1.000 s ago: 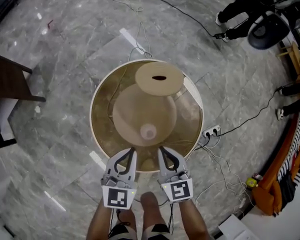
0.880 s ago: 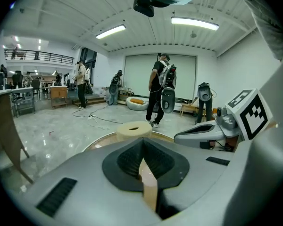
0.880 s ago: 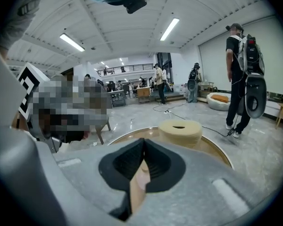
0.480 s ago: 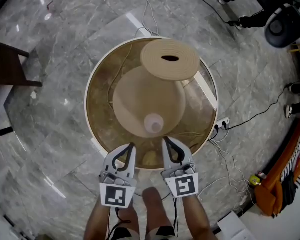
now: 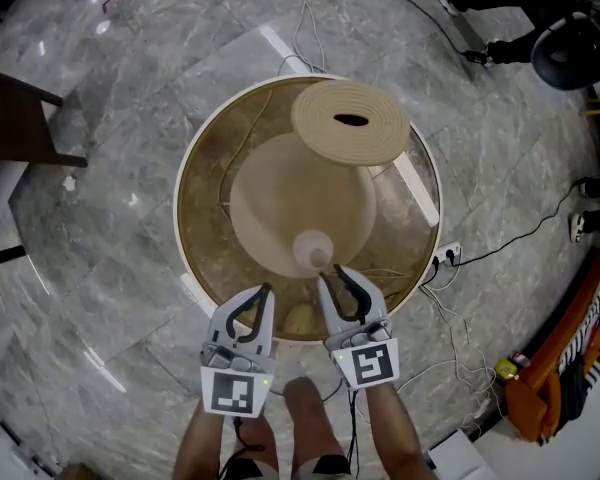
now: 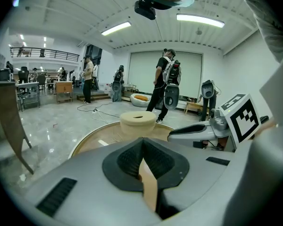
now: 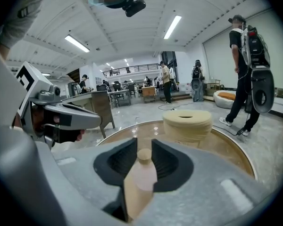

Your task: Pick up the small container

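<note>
I'm on the approach, so what matters now is lining up. The small container (image 5: 313, 251) stands upright on the round glass desk (image 5: 177, 203), towards the 6 o'clock side and a little in from the rim. A beige slotted disc (image 5: 351, 121) sits well apart from it at about 1 o'clock.

The jaws of my right tool (image 5: 332, 271) have just been opening and now stand partly apart. In the right gripper view the container (image 7: 140, 171) shows in the gap between them, with its cap level with the tips. Neither pad presses on it, so I hold nothing yet. From the head view it looks to be just off the tips, at about 11 o'clock from them.

I'd ease the right tool forward and a touch to that side until the pads flank the body below the cap. I'd stay level and close gently, because a tall, light thing like this will probably tip if one jaw reaches it first.

My left tool (image 5: 263, 290) has its jaws together on nothing and sits at the desk's 7 o'clock edge. I'd leave it parked there.
</note>
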Demonstrator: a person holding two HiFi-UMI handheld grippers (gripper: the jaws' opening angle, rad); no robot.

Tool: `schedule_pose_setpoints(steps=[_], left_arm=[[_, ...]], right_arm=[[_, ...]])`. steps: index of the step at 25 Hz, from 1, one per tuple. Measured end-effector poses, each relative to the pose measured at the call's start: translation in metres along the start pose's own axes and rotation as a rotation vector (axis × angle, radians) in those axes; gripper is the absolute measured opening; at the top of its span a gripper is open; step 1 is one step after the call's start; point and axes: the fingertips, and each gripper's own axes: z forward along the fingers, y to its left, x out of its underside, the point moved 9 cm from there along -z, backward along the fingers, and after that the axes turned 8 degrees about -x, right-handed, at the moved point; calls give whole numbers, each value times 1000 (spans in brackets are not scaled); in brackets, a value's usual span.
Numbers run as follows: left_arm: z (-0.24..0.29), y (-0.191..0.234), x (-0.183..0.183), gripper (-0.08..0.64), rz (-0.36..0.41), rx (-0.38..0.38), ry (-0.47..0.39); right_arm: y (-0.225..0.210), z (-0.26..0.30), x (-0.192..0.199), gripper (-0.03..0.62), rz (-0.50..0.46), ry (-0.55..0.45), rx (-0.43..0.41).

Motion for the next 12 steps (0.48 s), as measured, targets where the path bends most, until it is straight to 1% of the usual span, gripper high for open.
schedule_pose_setpoints(steps=[1, 2, 3, 7, 12], left_arm=[[0, 1, -1, 17, 10, 1, -11], [0, 3, 0, 17, 7, -2, -2], [0, 4, 2, 17, -7, -8, 15], [4, 9, 7, 17, -78, -36, 55], [12, 17, 15, 17, -72, -37, 72]], right_arm=[[0, 3, 0, 102, -2, 1, -3], [-1, 6, -1, 121, 0, -2, -7], [-2, 9, -1, 143, 6, -8, -11], [-8, 23, 0, 193, 18, -12, -23], [-11, 40, 10, 222, -3, 10, -27]])
